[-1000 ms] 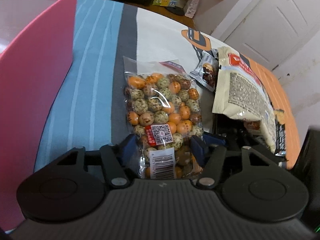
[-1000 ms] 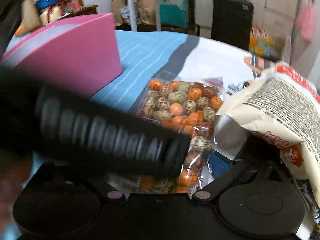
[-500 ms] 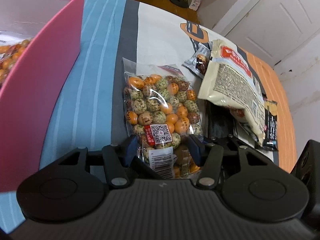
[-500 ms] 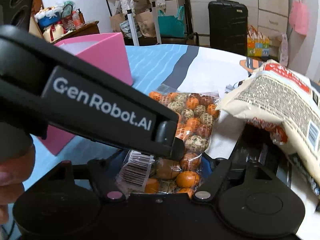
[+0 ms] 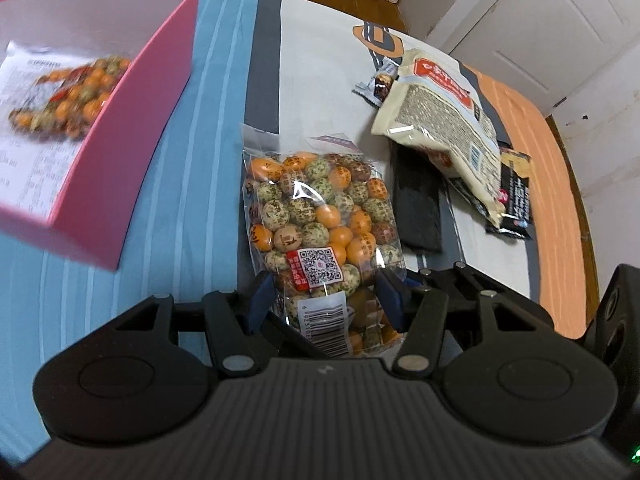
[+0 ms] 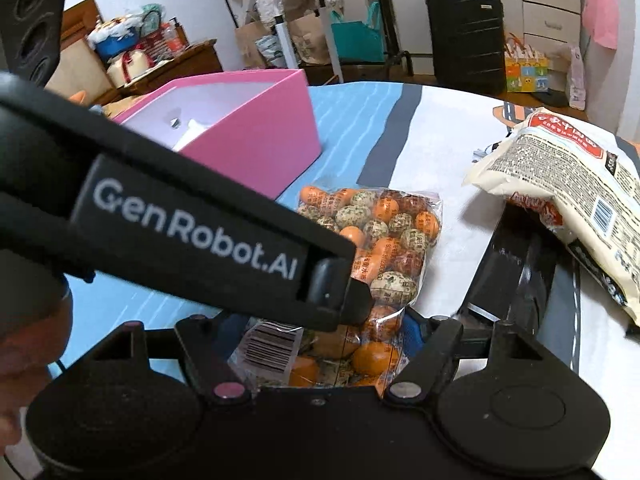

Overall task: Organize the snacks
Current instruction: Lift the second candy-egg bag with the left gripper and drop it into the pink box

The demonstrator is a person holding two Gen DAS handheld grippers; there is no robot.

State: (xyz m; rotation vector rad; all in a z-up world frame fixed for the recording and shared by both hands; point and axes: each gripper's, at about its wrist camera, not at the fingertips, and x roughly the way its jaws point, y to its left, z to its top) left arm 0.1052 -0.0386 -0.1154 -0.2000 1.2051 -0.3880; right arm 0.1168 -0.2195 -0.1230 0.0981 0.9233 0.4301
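Observation:
A clear bag of orange and speckled coated nuts (image 5: 320,220) hangs over the striped cloth. My left gripper (image 5: 326,300) is shut on its near end, blue pads pressing both sides. My right gripper (image 6: 320,344) is shut on the same bag (image 6: 384,240) beside it, with the left gripper's body across that view. A pink box (image 5: 132,120) sits to the left and holds another nut bag (image 5: 68,96) on white packets; it also shows in the right wrist view (image 6: 256,136).
A cream snack bag (image 5: 440,120) lies to the right over a black flat pack (image 5: 418,208), with a small dark wrapped sweet (image 5: 378,86) and a black packet (image 5: 516,196) nearby. A white door stands at back right. A black suitcase (image 6: 466,36) stands behind the table.
Both grippers have risen with the nut bag and drawn back, so the pink box's inside with its nut bag has come into the left wrist view.

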